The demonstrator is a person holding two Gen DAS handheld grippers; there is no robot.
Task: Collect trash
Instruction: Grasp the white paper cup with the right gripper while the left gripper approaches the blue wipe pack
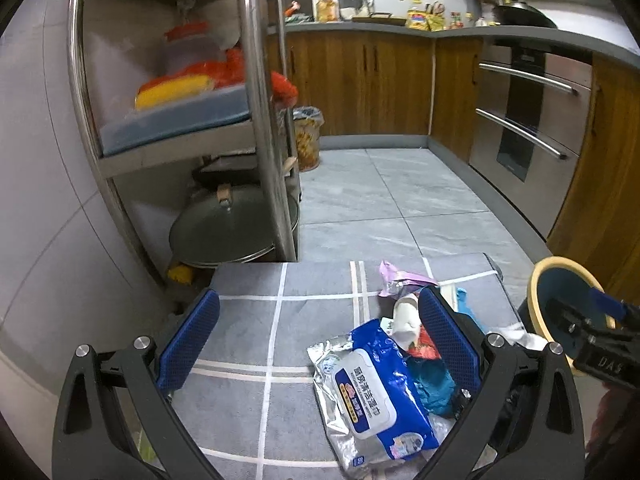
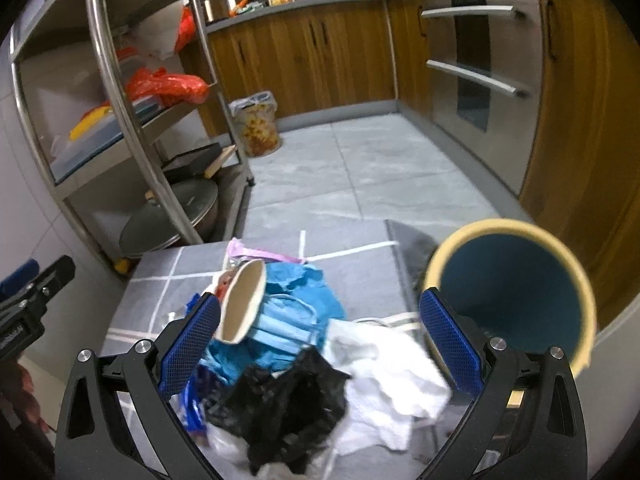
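A pile of trash lies on a grey checked cloth (image 1: 248, 320) on a small table. In the left wrist view a blue and silver wet-wipe pack (image 1: 376, 392) lies between the open fingers of my left gripper (image 1: 320, 340), with a crushed paper cup (image 1: 406, 316), a purple wrapper (image 1: 396, 278) and teal paper (image 1: 434, 384) beside it. In the right wrist view my right gripper (image 2: 320, 340) is open over a black plastic bag (image 2: 288, 396), white tissue (image 2: 392, 364), blue face masks (image 2: 280, 328) and the paper cup (image 2: 242, 300). A blue bin with a cream rim (image 2: 516, 292) stands at the table's right edge.
A steel shelf rack (image 1: 256, 100) with pots and bags stands to the left. A lined patterned waste basket (image 1: 306, 138) stands on the tiled floor beyond it. Wooden cabinets and a steel oven (image 1: 528, 116) run along the back and right.
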